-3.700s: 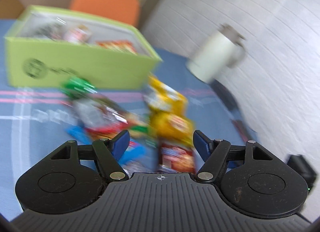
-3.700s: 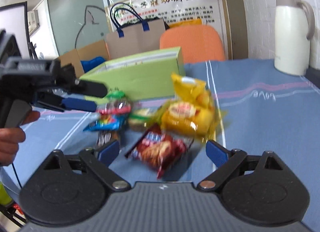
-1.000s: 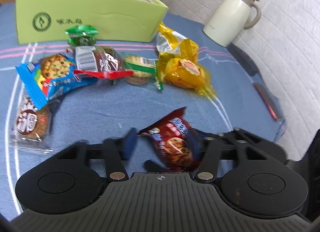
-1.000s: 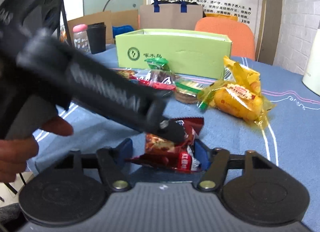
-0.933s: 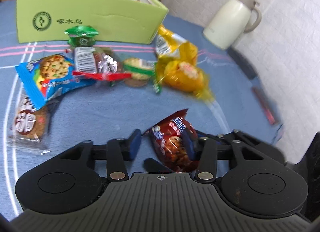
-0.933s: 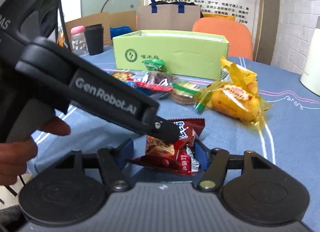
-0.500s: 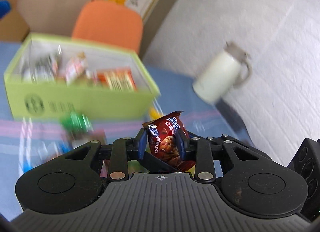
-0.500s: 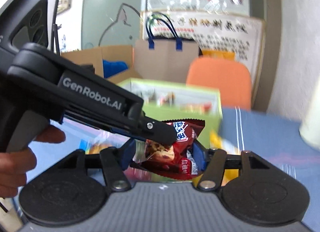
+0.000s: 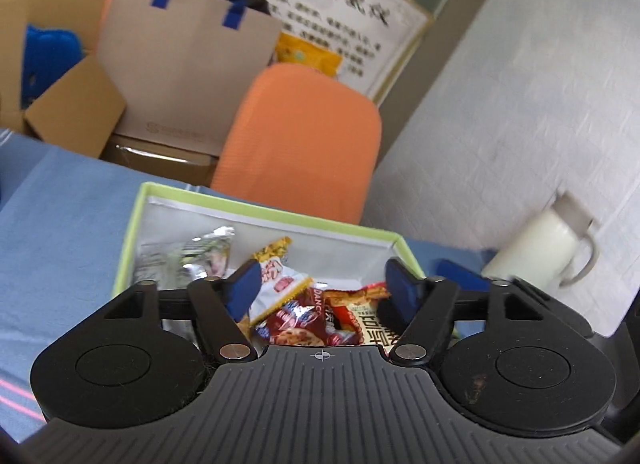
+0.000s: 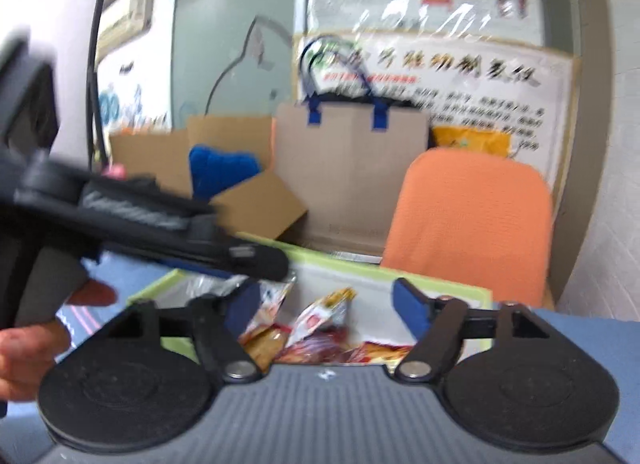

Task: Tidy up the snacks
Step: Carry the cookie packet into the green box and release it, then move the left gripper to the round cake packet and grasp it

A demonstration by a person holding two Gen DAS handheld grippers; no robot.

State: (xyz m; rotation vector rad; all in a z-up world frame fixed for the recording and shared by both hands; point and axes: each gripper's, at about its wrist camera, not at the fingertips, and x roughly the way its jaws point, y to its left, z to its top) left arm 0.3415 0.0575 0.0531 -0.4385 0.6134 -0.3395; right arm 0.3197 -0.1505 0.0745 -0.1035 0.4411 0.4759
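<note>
The surface (image 9: 60, 224) is covered in blue cloth and takes up the lower left of the left wrist view. At about 12 o'clock behind it there's an orange chair (image 9: 304, 140), with a brown paper bag (image 9: 184, 64) with blue handles at 11 o'clock. The white kettle (image 9: 548, 248) sits over at 3 o'clock by the wall.

The green box (image 9: 132, 232) is right under both cameras, lid off, snacks piled inside. The red cookie packet (image 9: 296, 324) lies in the box among the other packs, with a white-and-red packet (image 9: 280, 284) touching it at 11 o'clock.

Left claw (image 9: 320, 284) has its blue fingers spread wide apart above the box, holding nothing. Right claw (image 10: 326, 304) is the same, fingers apart over the box, empty.
</note>
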